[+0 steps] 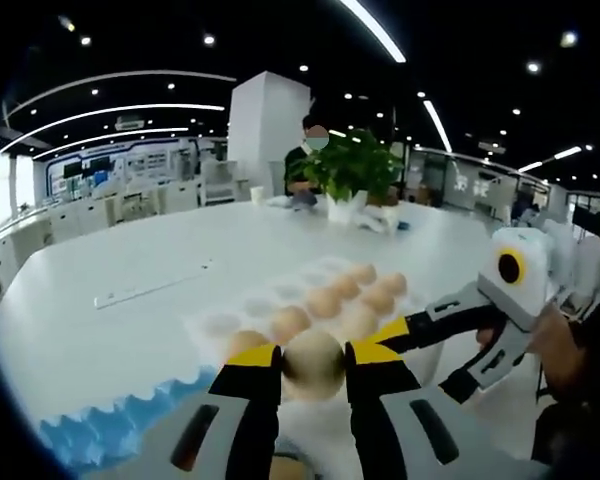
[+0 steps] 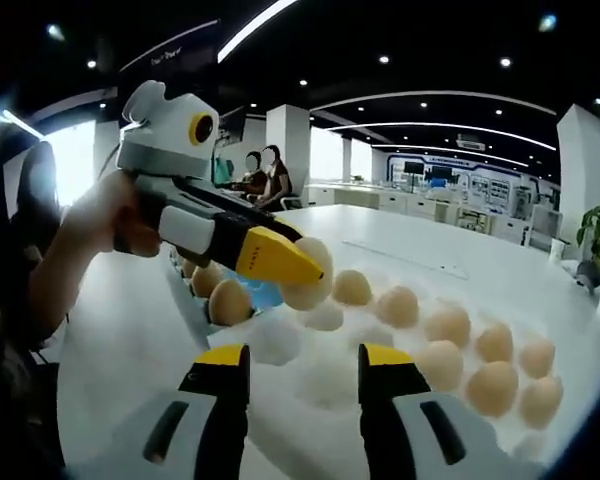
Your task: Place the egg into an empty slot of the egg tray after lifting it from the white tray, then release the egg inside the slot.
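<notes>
While the left gripper (image 1: pixel 313 366) squeezes a pale egg (image 1: pixel 314 363) between its yellow-tipped jaws, it hangs just above the near end of the white egg tray (image 1: pixel 280 300) on the white desk (image 1: pixel 130 250). Brown eggs (image 2: pixel 450 325) sit along the tray's far rows. Seen from the other side, the right gripper (image 2: pixel 303 372) waits with jaws spread and nothing between them, above the tray's bare hollows. A potted plant (image 1: pixel 352 170) stands at the desk's far edge.
</notes>
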A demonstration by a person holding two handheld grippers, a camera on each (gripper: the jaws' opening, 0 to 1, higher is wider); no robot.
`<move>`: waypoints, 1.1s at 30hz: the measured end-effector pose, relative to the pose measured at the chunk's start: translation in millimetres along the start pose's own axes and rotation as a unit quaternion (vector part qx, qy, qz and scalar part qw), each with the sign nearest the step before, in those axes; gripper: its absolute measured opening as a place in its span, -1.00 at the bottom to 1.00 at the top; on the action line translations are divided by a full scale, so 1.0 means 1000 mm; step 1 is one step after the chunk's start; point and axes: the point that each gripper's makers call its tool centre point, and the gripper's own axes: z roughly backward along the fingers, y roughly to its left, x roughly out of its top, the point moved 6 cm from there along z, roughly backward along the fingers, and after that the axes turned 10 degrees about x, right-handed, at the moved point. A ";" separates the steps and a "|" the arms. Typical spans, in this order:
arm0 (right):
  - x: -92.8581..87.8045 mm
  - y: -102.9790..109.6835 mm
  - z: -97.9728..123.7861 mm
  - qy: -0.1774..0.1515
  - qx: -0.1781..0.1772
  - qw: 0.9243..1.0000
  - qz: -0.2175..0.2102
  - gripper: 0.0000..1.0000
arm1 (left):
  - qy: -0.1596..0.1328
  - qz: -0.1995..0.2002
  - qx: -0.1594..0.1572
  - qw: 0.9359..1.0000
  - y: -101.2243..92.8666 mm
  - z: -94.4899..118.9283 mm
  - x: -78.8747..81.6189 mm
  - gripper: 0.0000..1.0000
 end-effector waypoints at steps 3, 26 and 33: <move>0.000 0.001 -0.001 0.001 0.001 1.000 0.001 -0.10 | -0.003 0.000 0.006 1.000 0.005 0.004 0.000 -0.50; 0.000 0.008 -0.009 0.015 0.013 1.000 0.007 -0.09 | -0.009 0.015 0.048 0.999 0.046 0.027 -0.009 -0.50; 0.000 0.009 -0.012 0.017 0.013 1.000 0.007 -0.09 | -0.009 0.013 0.059 0.998 0.058 0.033 -0.012 -0.50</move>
